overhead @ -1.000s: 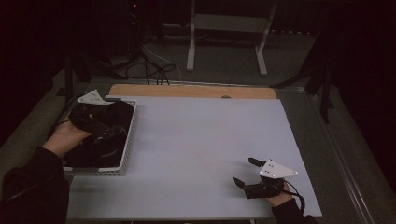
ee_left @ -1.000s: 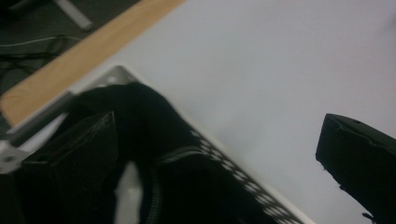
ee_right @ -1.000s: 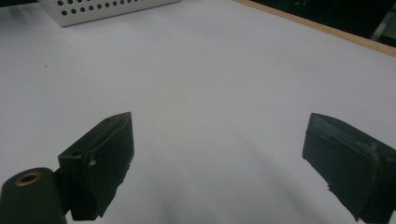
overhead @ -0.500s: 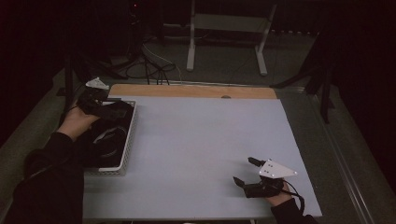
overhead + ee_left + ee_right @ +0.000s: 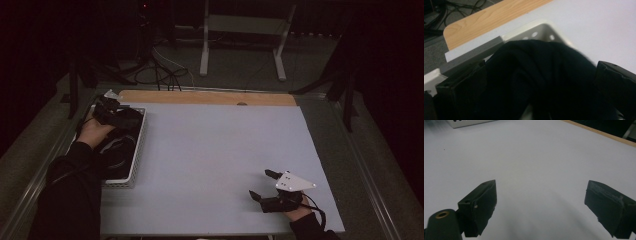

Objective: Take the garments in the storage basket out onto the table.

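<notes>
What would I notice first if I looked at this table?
Probably the heap of black cloth piled in the white perforated basket at the table's left edge, with the left gripper reaching into it, jaws spread around a fold. Across the bare white tabletop, the right gripper rests open near the front right corner.

I log the black garment [image 5: 541, 80] at lower centre of the left gripper view as soft matt cloth, folded. Tray [image 5: 541, 30], upper centre: white perforated plastic, smooth. Table cover [image 5: 220, 160], centre of the high view: pale, smooth, matt sheet. Table edge [image 5: 200, 96] above it: light wood, visible grain. Right gripper [image 5: 541, 207] jaws: black, matt, rough at the edges.
</notes>
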`<state>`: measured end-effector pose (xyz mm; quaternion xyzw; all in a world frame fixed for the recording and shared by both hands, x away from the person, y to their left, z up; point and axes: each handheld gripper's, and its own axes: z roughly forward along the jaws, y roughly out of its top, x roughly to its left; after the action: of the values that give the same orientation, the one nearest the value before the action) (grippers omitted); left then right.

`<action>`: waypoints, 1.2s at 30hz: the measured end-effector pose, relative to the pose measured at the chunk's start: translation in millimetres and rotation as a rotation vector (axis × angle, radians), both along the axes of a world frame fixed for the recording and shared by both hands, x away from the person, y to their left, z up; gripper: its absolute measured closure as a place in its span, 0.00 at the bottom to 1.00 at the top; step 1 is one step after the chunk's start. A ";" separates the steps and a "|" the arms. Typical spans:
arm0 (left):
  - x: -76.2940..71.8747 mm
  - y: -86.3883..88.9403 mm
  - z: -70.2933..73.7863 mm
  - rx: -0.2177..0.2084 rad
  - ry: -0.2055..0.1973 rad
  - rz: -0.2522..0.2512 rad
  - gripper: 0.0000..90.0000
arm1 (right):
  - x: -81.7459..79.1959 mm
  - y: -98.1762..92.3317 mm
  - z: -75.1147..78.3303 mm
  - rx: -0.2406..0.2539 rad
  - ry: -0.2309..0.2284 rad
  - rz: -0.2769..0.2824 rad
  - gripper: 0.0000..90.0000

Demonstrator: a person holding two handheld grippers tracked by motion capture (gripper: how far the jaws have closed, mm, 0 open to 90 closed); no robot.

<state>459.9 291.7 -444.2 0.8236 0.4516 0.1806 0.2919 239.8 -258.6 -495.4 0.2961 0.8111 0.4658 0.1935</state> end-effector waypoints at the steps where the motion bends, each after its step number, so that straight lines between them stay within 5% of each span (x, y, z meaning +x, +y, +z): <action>1: 5.0 0.9 -10.0 0.016 -0.021 0.024 0.00 | 0.1 0.1 -0.4 0.002 0.004 0.002 0.12; 17: 17.1 13.5 -53.1 -0.008 0.123 0.069 0.00 | 0.9 1.8 -4.1 -0.017 0.021 0.011 0.12; 27: 18.3 7.0 -60.3 -0.006 0.210 0.083 0.00 | 1.4 2.3 -5.4 -0.027 0.027 0.019 0.12; 31: 14.4 4.2 -53.5 -0.015 0.225 0.034 0.25 | 2.1 2.4 -5.3 -0.025 0.027 0.019 0.12; 36: 9.0 -1.6 -46.8 0.029 0.204 -0.022 0.58 | 2.1 3.1 -5.3 -0.024 0.030 0.021 0.12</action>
<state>468.9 290.1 -491.1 0.8468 0.4671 0.0993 0.2343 241.8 -255.6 -500.7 0.2921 0.8225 0.4536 0.1799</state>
